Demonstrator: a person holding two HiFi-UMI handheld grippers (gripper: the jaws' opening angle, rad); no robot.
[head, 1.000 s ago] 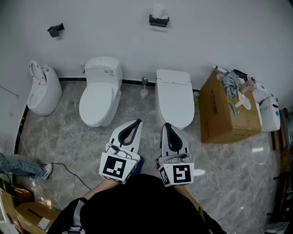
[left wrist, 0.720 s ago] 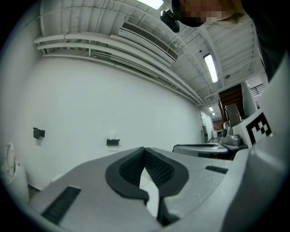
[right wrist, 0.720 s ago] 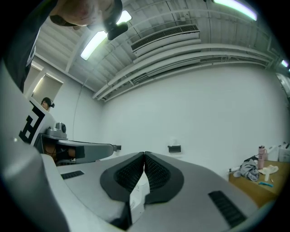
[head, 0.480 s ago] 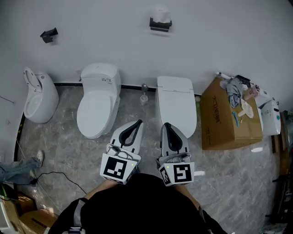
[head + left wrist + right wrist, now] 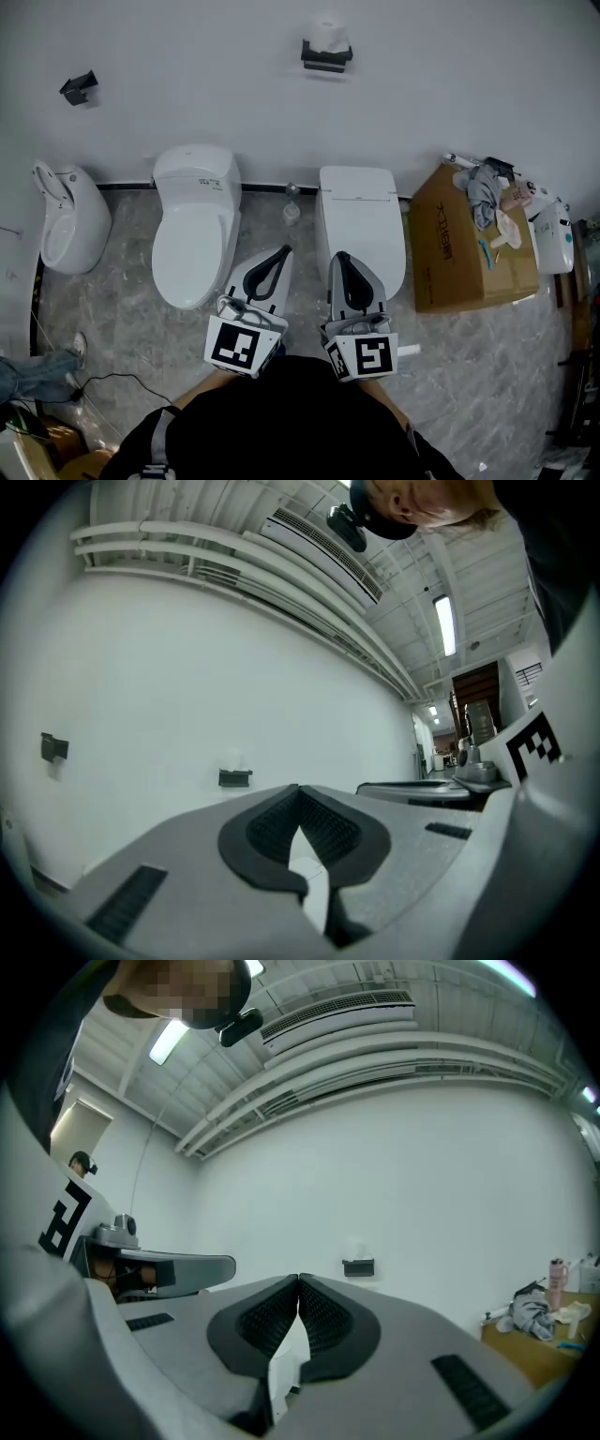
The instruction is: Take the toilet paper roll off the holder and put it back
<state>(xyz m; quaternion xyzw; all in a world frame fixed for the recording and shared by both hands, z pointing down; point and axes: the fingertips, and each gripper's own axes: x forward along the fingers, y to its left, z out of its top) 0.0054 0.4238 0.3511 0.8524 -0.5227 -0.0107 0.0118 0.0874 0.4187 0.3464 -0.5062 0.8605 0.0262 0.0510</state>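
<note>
Left claw (image 5: 281, 251) and right claw (image 5: 339, 256) are pressed together, lower centre; toilet paper roll (image 5: 327, 31) on holder (image 5: 325, 56), top centre.

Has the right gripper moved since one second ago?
Yes. The right gripper advanced toward the wall; it covers more of the square toilet than before.

Grey marble floor (image 5: 122, 309), bathroom fixtures on it.
A round-lidded toilet (image 5: 192, 239) and a square-lidded toilet (image 5: 361, 230) stand side by side; cardboard box (image 5: 464, 248) right, black cable (image 5: 122, 380) left.
</note>
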